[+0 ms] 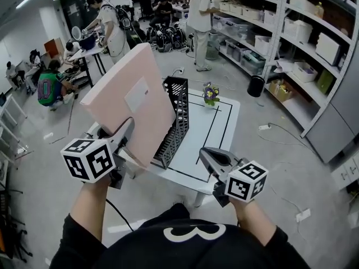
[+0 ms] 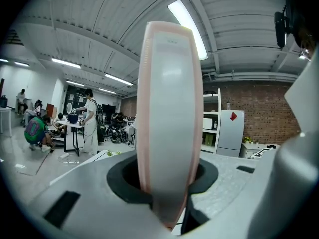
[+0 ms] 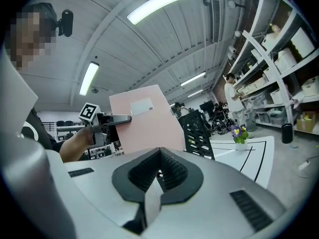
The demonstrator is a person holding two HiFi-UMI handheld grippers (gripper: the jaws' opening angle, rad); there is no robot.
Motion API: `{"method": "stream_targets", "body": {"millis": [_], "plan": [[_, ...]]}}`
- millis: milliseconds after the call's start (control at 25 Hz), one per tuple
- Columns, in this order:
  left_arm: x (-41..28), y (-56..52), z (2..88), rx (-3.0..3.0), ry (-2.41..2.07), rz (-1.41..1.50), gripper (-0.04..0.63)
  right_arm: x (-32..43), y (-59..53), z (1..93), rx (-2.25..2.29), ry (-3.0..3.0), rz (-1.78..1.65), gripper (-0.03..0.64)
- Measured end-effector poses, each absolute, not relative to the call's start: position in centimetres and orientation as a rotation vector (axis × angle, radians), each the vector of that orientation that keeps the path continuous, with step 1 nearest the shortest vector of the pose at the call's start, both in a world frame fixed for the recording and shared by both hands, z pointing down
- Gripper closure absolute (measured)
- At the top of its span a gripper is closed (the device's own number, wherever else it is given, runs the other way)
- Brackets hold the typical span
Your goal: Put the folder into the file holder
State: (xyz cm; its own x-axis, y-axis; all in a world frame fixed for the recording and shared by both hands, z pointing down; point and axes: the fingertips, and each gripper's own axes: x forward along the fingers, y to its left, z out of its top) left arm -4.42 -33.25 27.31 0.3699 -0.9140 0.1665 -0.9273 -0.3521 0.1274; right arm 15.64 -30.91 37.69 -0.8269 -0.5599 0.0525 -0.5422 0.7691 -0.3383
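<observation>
A pink folder (image 1: 132,102) with a white label stands upright, lifted over the white table's left side. My left gripper (image 1: 130,134) is shut on its lower edge; in the left gripper view the folder's spine (image 2: 169,118) rises straight out from between the jaws. A black mesh file holder (image 1: 174,122) stands just right of the folder, close against it. My right gripper (image 1: 208,160) hangs near the table's front edge, jaws closed together with nothing in them. The right gripper view shows the folder (image 3: 144,121), the left gripper (image 3: 119,118) and the file holder (image 3: 198,135).
The white table (image 1: 221,128) carries black line markings and a small pot of flowers (image 1: 211,93) at its far side. Shelving with boxes (image 1: 291,32) fills the right. Several people stand or sit at the back and left. Cables lie on the floor.
</observation>
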Motion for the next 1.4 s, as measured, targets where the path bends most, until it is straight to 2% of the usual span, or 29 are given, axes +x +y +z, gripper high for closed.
{"method": "stream_targets", "body": {"millis": [680, 1400], "plan": [[-1.6, -40.0, 29.0, 2.452, -1.656, 0.173, 0.449, 16.5, -32.5, 38.5, -0.976, 2.908, -0.554, 0.612], [0.1, -41.9, 31.6, 2.509, -1.642, 0.195, 0.449, 17.2, -33.3, 41.2, -1.063, 2.919, -0.605, 0.612]]}}
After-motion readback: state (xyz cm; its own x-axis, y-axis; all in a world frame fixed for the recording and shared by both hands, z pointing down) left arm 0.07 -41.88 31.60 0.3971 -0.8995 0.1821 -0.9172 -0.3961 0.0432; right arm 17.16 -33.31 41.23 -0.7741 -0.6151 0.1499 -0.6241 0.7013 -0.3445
